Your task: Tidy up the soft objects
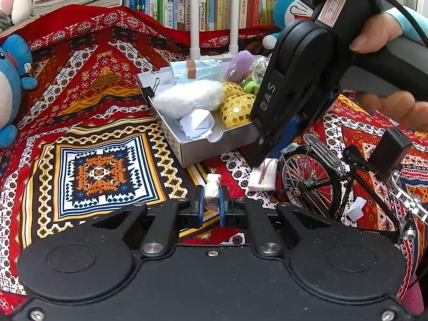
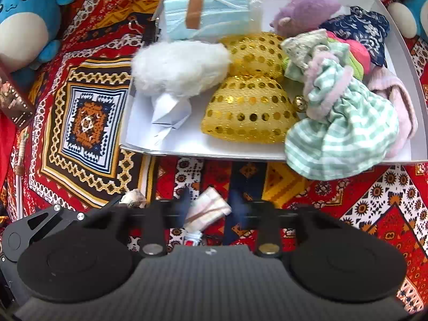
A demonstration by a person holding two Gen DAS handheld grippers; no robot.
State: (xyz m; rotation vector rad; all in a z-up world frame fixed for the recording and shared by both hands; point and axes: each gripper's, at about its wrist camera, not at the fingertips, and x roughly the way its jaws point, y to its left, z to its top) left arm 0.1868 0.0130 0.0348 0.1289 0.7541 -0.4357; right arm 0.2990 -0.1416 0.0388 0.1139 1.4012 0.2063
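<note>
My left gripper (image 1: 210, 206) is shut on a small crumpled white bundle (image 1: 212, 191), held low over the patterned cloth. The same bundle (image 2: 133, 196) shows at the lower left of the right wrist view. My right gripper (image 2: 210, 208) points steeply down, its blurred fingers closed on a folded white cloth with a tan band (image 2: 208, 210). In the left wrist view the right gripper (image 1: 258, 160) tips onto that cloth (image 1: 263, 179), just in front of the white box (image 1: 187, 149). The box (image 2: 133, 133) holds a white fluffy ball (image 2: 179, 67), gold sequin hats (image 2: 248, 112), a mask pack (image 2: 211, 16) and a green checked dress (image 2: 345, 131).
A metal toy bicycle (image 1: 321, 182) stands right beside the folded cloth. Blue plush toys (image 1: 10, 80) (image 2: 24, 18) sit at the left, and books (image 1: 214, 0) line the back. A binder clip (image 1: 149, 91) hangs on the box's left wall.
</note>
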